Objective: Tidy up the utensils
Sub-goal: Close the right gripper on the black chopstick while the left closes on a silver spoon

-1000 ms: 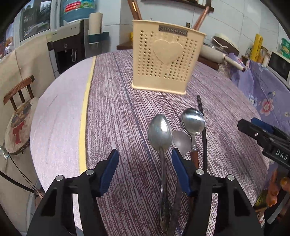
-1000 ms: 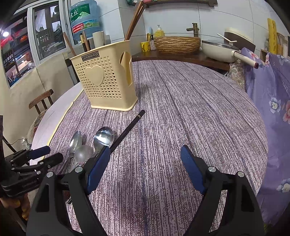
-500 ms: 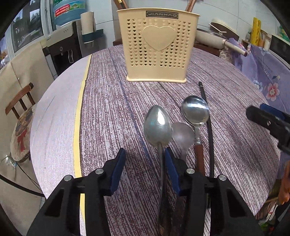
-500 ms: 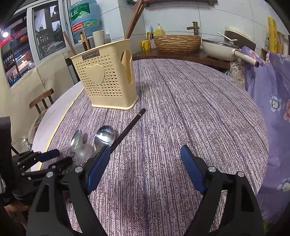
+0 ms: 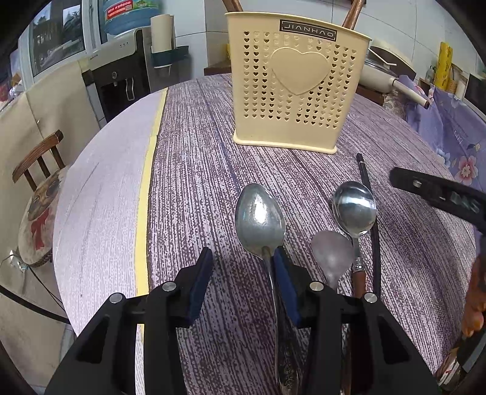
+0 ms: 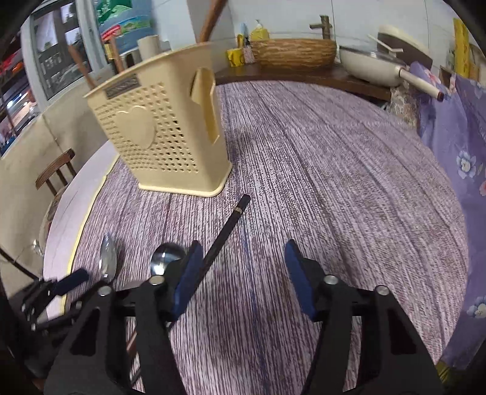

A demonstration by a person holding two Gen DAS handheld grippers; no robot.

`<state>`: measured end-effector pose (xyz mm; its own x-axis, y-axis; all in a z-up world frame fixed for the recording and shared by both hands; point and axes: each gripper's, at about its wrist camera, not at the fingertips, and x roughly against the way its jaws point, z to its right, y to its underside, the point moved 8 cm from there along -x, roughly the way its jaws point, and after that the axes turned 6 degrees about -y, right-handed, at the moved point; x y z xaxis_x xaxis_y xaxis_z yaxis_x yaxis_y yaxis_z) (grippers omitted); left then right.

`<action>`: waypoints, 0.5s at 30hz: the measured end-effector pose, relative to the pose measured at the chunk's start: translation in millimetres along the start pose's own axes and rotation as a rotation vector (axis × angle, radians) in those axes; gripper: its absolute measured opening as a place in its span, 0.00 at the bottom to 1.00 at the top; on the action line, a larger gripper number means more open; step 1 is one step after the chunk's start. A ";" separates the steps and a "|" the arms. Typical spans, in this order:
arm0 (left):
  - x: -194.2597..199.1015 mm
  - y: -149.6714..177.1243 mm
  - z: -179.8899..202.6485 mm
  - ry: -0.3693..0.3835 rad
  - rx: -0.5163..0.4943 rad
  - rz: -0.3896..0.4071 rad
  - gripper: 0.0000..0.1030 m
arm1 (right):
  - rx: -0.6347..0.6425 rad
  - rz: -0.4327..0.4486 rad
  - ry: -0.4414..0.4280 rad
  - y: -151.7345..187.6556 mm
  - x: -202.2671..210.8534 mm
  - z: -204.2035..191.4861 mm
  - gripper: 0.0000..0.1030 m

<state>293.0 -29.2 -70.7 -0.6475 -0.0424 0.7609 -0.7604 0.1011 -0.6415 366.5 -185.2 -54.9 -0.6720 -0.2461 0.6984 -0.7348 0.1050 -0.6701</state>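
Note:
A cream perforated utensil holder [image 5: 296,88] with a heart stands upright on the purple table; it also shows in the right wrist view [image 6: 164,139]. Three spoons lie near me: a large steel spoon [image 5: 259,223], a round-bowled spoon [image 5: 354,209] with a brown handle, and a dull smaller spoon [image 5: 332,252]. A black chopstick [image 5: 369,206] lies to their right. My left gripper [image 5: 241,264] is open, low over the table, and the large spoon's neck touches the inside of its right finger. My right gripper [image 6: 241,261] is open and empty, its left finger beside the chopstick [image 6: 226,231].
Wooden utensils stick out of the holder top [image 5: 352,13]. A wooden chair [image 5: 36,179] stands left of the table. A cream pan [image 6: 373,65] and a woven basket [image 6: 293,53] sit on a counter behind. Purple floral cloth [image 6: 455,130] is on the right.
My left gripper moved forward and lower, first narrowing, then reopening somewhat beside the large spoon's neck. My right gripper swung forward and left toward the chopstick and holder.

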 end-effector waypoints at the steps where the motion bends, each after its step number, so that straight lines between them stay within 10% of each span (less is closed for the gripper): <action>1: 0.4 0.4 0.0 0.002 0.001 0.001 0.41 | -0.013 -0.022 -0.004 -2.5 -9.0 -1.3 0.47; 15: 4.9 4.9 -10.7 0.045 0.051 -0.006 0.49 | 0.080 -0.102 0.084 -15.5 -65.8 -12.5 0.15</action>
<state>286.6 -18.3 -69.1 -0.6409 0.0020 0.7676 -0.7666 0.0503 -0.6402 420.9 -158.6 -87.3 -0.6017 -0.1701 0.7804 -0.7926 0.0060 -0.6098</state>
